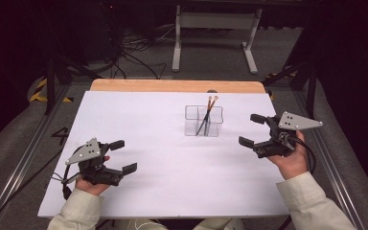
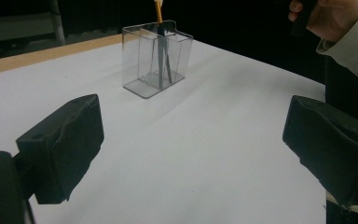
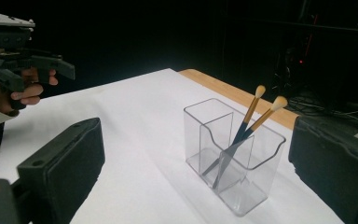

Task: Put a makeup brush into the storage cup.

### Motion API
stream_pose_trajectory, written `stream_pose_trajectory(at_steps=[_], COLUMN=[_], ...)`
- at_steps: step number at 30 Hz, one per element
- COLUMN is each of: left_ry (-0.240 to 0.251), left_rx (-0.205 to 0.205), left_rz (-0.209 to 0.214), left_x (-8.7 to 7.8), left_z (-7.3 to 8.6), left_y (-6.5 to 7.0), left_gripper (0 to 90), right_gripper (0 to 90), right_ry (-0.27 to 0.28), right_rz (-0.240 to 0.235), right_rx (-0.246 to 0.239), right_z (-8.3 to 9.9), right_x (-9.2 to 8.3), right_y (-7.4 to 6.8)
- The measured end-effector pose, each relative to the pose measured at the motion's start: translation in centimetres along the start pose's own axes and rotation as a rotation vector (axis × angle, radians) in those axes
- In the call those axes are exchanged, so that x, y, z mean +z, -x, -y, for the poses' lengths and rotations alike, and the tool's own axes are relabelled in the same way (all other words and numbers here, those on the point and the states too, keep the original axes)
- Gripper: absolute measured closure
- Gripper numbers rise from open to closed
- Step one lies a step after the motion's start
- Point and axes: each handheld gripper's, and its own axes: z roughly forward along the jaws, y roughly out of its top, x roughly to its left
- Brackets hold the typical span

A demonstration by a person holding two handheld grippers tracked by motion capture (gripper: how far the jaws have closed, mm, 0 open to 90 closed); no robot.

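Clear divided holder (image 1: 203, 121) stands upright on the white counter (image 1: 163, 158), right of centre, toward the far edge. Two brushes (image 1: 207, 115) lean inside it, dark handles down, pale tips up and clear of the rim; in the right gripper view they sit together in one compartment.

Right hand-held gripper (image 1: 249, 130): just right of the holder, apart from it, jaws wide, nothing between them. Holder lies ahead of these jaws.

Left hand-held gripper (image 1: 122, 156): near left part of the counter, well away from the holder, jaws spread wide, holding nothing.
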Motion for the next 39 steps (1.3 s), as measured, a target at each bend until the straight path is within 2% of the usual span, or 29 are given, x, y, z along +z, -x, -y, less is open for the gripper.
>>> stream_pose_trajectory(at_steps=[4,13,22,28,30,34,39], left_ry=[0.004,0.018,0.029,0.037,0.039,0.045,0.074], left_rx=[0.0,-0.006,-0.017,-0.02,-0.02,-0.03,-0.046], left_rz=[-0.003,-0.013,-0.026,-0.037,-0.046,-0.056,-0.067], left_x=[-0.1,-0.3,-0.7,-1.0,-1.0,-1.1,-1.4], left_z=[0.1,0.7,1.2,1.6,1.8,2.1,2.5], left_y=[0.0,-0.4,-0.5,-0.4,-0.6,-0.7,-0.8], left_gripper=[5.7,5.5,5.5,5.4,5.2,4.9,4.5], right_gripper=[4.0,3.3,2.3,0.7,0.4,0.2,0.1], right_ry=[0.01,-0.017,-0.057,-0.096,-0.097,-0.107,-0.076], right_rz=[0.005,0.012,0.023,0.001,-0.01,-0.015,-0.017], right_rx=[-0.002,0.024,0.036,0.056,0.069,0.067,0.062], right_z=[1.2,3.6,5.3,6.3,6.9,7.6,8.5], right_x=[-0.2,-0.2,0.3,1.0,1.3,1.6,1.6], right_y=[-0.2,-0.5,-0.7,-0.8,-1.0,-1.2,-1.6])
